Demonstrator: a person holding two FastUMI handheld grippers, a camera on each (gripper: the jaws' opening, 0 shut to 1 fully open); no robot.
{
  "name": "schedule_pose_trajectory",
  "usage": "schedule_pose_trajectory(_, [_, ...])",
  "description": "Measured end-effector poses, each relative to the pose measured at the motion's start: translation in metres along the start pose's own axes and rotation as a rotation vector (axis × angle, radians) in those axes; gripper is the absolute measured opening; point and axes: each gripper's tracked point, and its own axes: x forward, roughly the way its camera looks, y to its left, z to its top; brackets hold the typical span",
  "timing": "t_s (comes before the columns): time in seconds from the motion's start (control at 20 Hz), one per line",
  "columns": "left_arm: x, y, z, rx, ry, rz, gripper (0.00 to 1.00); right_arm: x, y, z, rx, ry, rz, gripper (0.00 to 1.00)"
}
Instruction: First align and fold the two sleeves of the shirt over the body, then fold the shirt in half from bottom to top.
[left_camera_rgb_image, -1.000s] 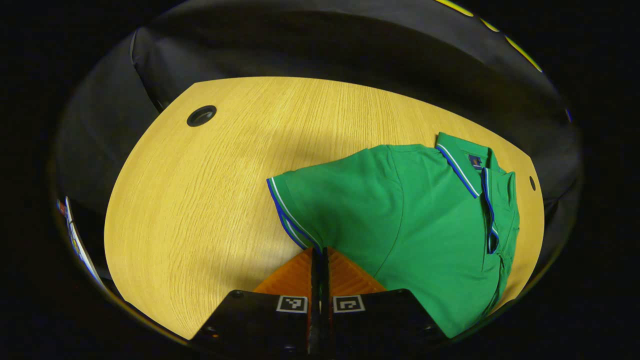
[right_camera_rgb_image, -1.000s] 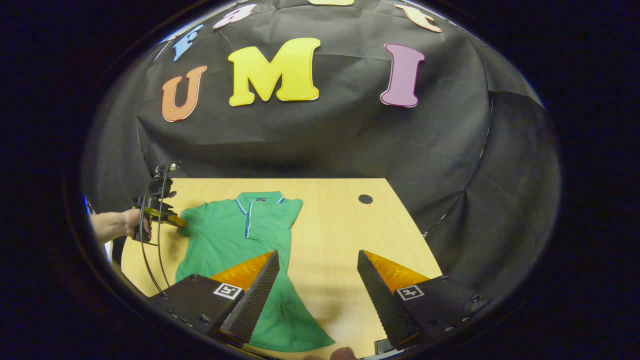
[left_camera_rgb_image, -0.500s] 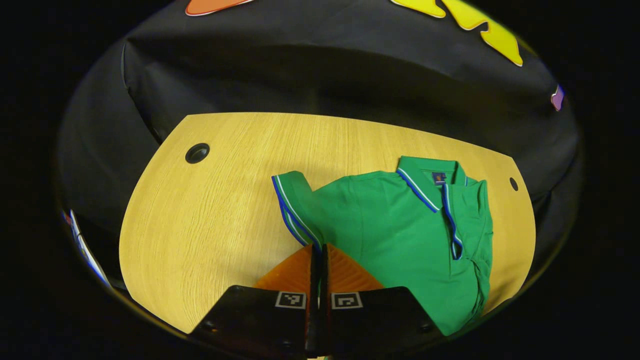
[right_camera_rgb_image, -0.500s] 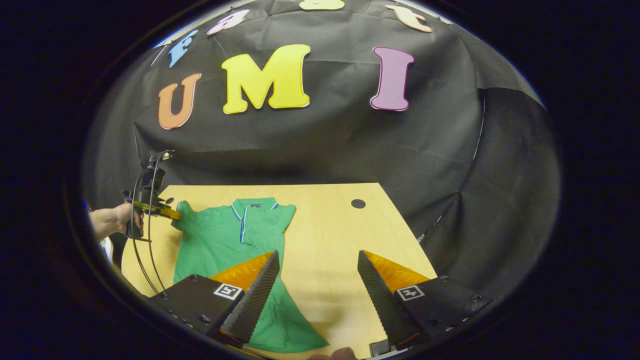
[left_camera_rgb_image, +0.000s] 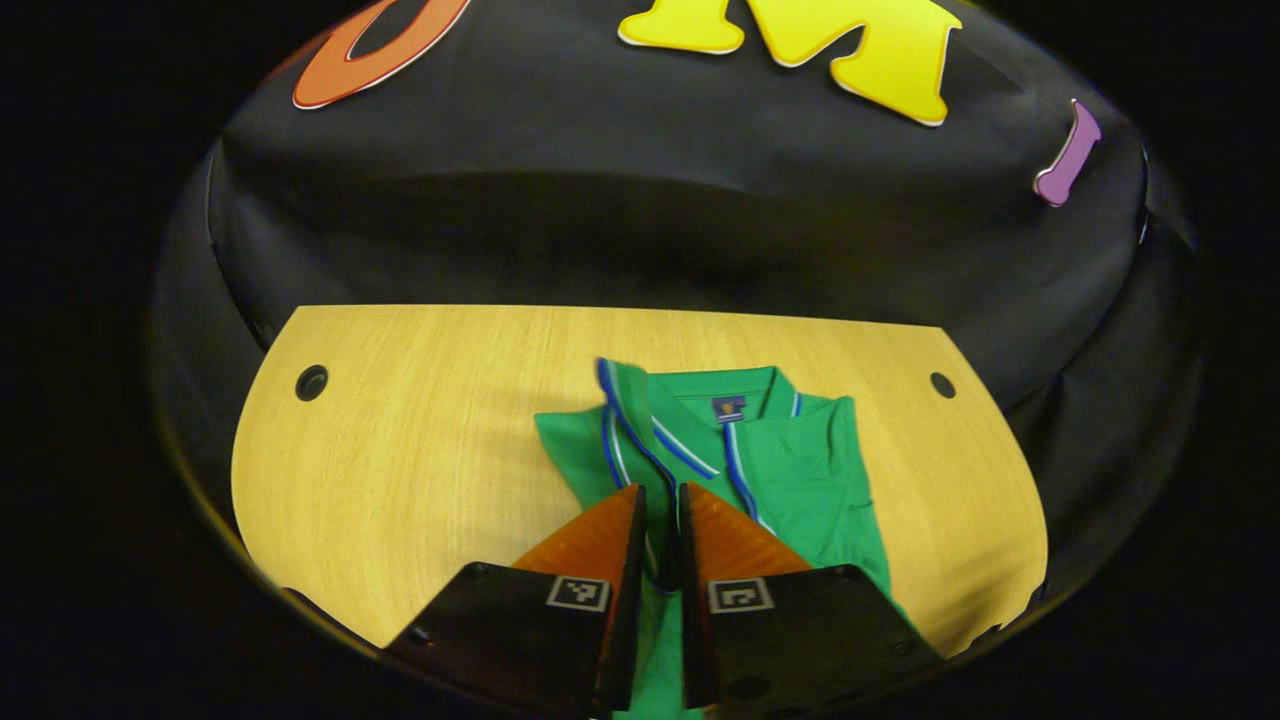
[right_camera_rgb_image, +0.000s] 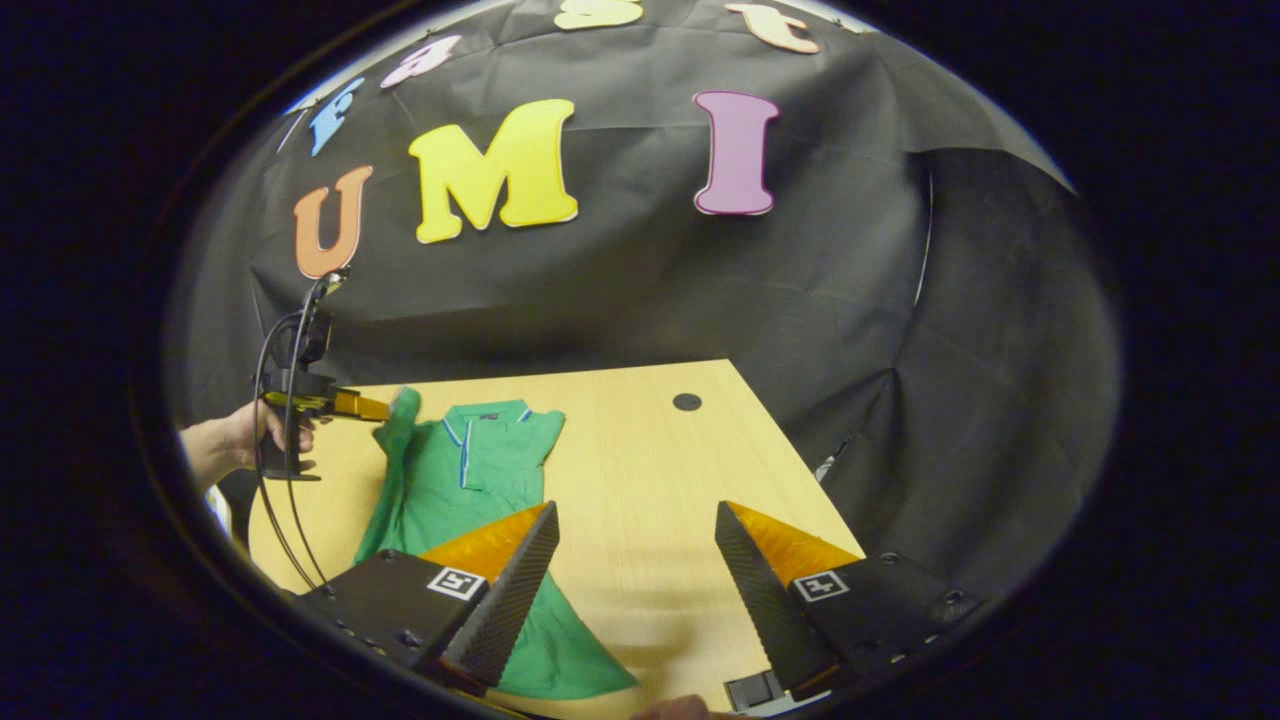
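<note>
The green shirt (left_camera_rgb_image: 800, 470) is lying face up on the tabletop (left_camera_rgb_image: 420, 440), collar toward the black cloth wall, sitting low and center in the left gripper view and at the lower left in the right gripper view. A second ago its left sleeve (left_camera_rgb_image: 612, 420) was spread flat toward the left edge of the frame; now that sleeve is standing up and swinging across toward the collar (left_camera_rgb_image: 735, 400), its blue-striped cuff rising just left of the placket. The left hand-held gripper (left_camera_rgb_image: 660, 520) is doing this: its fingers are nearly together, with only a narrow slot between them, and the sleeve fabric is running down into that slot, so it is pinching the sleeve. In the right gripper view the same tool (right_camera_rgb_image: 345, 405) is showing at the left of the frame, held by a hand (right_camera_rgb_image: 250, 440), with the lifted sleeve hanging off its tip.

The right hand-held gripper (right_camera_rgb_image: 635, 540) is hovering at the bottom of its own view, fingers spread wide and holding nothing, above bare tabletop beside the shirt's hem. The far sleeve (right_camera_rgb_image: 545, 430) is already lying folded over the body.

So the second sleeve fold looks about halfway through. It seems the sleeve needs to be laid flat on the chest before the bottom-to-top fold can begin.
</note>
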Motion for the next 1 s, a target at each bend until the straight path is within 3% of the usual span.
schedule_pose_trajectory(0.05, [-0.001,-0.006,0.003,0.0,-0.009,-0.006,0.26,0.0,-0.002,0.0,0.01,-0.001,-0.003,0.96])
schedule_pose_trajectory(0.1, [-0.004,-0.004,0.005,-0.001,-0.017,-0.003,0.4,-0.001,-0.004,0.001,0.014,-0.002,-0.004,0.96])
schedule_pose_trajectory(0.15, [-0.007,-0.005,0.006,-0.001,-0.025,0.002,0.76,-0.003,-0.005,0.002,0.013,-0.003,-0.004,0.96])
schedule_pose_trajectory(0.25, [-0.012,-0.001,0.008,-0.001,-0.036,0.024,1.0,-0.004,-0.002,0.005,0.003,-0.007,0.005,0.94])
schedule_pose_trajectory(0.7, [-0.089,0.027,0.021,-0.042,-0.148,0.145,1.0,-0.008,0.047,0.021,-0.075,-0.039,0.103,0.94])
schedule_pose_trajectory(1.0, [-0.167,0.033,0.0,-0.048,-0.239,0.199,1.0,-0.015,0.074,0.031,-0.148,-0.085,0.167,0.94])
